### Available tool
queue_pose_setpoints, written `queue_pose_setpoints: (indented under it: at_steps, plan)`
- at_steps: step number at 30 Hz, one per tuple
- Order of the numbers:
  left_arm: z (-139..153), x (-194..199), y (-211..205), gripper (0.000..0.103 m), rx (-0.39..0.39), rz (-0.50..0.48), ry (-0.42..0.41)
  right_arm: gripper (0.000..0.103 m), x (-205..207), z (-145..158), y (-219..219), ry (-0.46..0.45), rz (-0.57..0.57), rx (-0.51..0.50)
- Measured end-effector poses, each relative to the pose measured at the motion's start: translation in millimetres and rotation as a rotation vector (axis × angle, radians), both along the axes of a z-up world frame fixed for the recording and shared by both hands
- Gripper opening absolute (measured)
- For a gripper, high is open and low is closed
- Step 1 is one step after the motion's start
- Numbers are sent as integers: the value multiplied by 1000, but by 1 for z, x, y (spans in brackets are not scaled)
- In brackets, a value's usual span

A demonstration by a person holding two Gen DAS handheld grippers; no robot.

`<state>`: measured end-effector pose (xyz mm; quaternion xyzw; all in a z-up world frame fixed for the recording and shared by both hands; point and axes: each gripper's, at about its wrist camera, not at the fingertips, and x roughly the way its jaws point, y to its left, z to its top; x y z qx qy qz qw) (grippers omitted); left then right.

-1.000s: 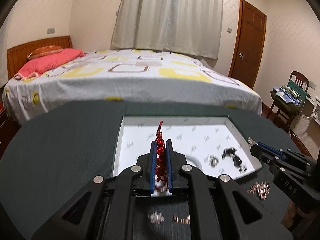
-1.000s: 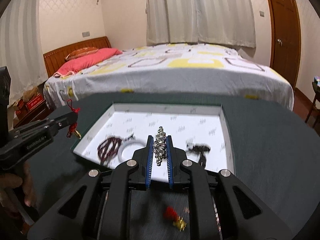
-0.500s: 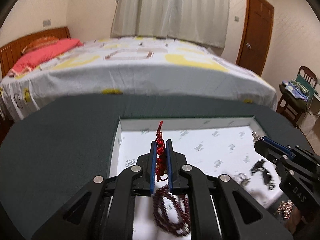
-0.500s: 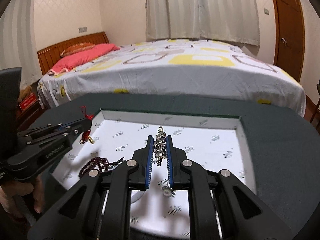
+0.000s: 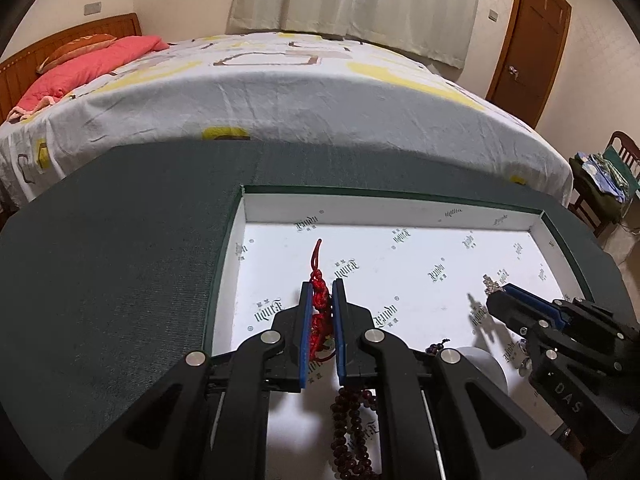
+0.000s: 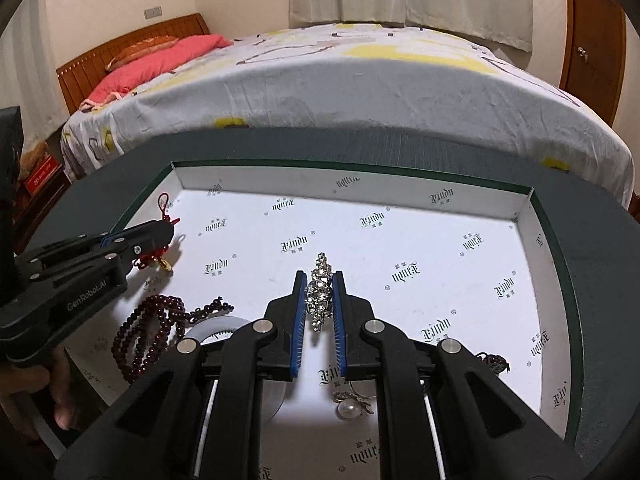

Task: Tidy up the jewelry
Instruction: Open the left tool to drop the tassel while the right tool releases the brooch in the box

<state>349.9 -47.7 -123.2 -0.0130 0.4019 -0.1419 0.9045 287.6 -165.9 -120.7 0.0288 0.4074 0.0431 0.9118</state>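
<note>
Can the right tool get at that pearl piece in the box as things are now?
Probably not yet. The right tool is already shut on a rhinestone piece, so it has no free grip. The pearl piece lies uncovered on the box floor just below it.

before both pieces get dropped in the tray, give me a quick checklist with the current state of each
1. Left gripper jaws shut on the red knotted charm: ok.
2. Right gripper jaws shut on the rhinestone piece: ok.
3. Both grippers over the white-lined tray, not the dark mat: ok.
4. Bare liner ahead of each gripper to release onto: ok.
5. Release spots away from the dark bead strand and the pearl piece: ok for those lying nearer the camera; anything hidden under the grippers, cannot tell.
6. Height above the tray floor: cannot tell.
</note>
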Motion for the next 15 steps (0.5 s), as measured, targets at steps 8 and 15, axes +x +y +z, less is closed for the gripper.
queue_pose_setpoints:
  at_steps: [8, 15]
  plan:
    - [-2, 0, -3, 13, 3, -15, 16, 41, 0, 2, 1, -7, -12, -3]
    - [3, -2, 0, 45, -16, 2, -1, 41, -8, 10, -3, -57, -17, 25]
